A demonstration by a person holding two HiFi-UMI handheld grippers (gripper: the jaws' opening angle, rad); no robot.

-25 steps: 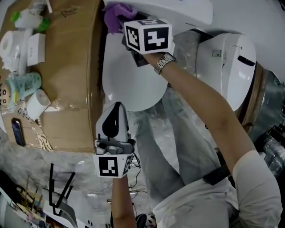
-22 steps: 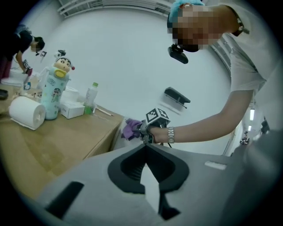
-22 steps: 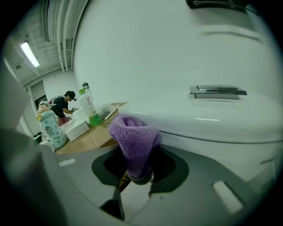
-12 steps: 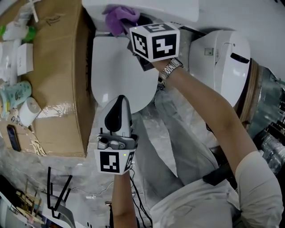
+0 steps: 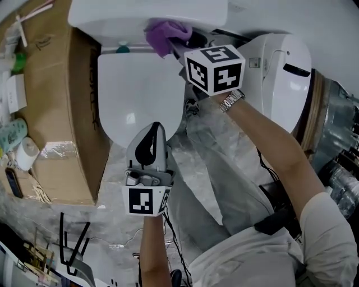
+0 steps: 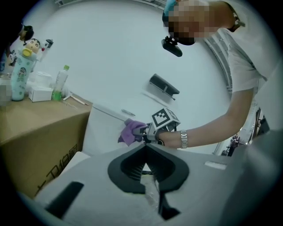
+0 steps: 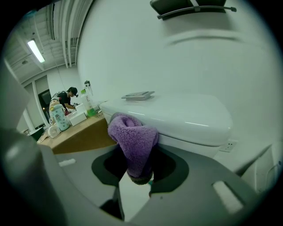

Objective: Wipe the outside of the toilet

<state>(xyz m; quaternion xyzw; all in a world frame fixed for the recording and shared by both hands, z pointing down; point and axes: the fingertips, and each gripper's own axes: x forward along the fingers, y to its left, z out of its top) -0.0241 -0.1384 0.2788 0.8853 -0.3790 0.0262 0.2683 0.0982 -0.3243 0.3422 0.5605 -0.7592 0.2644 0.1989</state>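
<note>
The white toilet has its lid (image 5: 140, 92) down, with the tank (image 5: 148, 12) behind it at the top of the head view. My right gripper (image 5: 184, 41) is shut on a purple cloth (image 5: 164, 33), which is pressed against the lower front of the tank. In the right gripper view the cloth (image 7: 132, 141) hangs bunched between the jaws, touching the tank (image 7: 177, 115). Near the lid's front edge, my left gripper (image 5: 152, 130) is held shut with nothing in it. The left gripper view shows the cloth (image 6: 131, 131) ahead, against the tank.
A big cardboard box (image 5: 56, 112) stands against the toilet's left side, with bottles, a paper roll (image 5: 25, 152) and small boxes beyond it. A second white toilet (image 5: 283, 73) stands at the right. Plastic sheeting (image 5: 207, 168) and cables cover the floor.
The right gripper has carried the purple cloth rightward along the tank's front, from left of the lid's middle to right of it. The left gripper has stayed by the lid's front edge.
</note>
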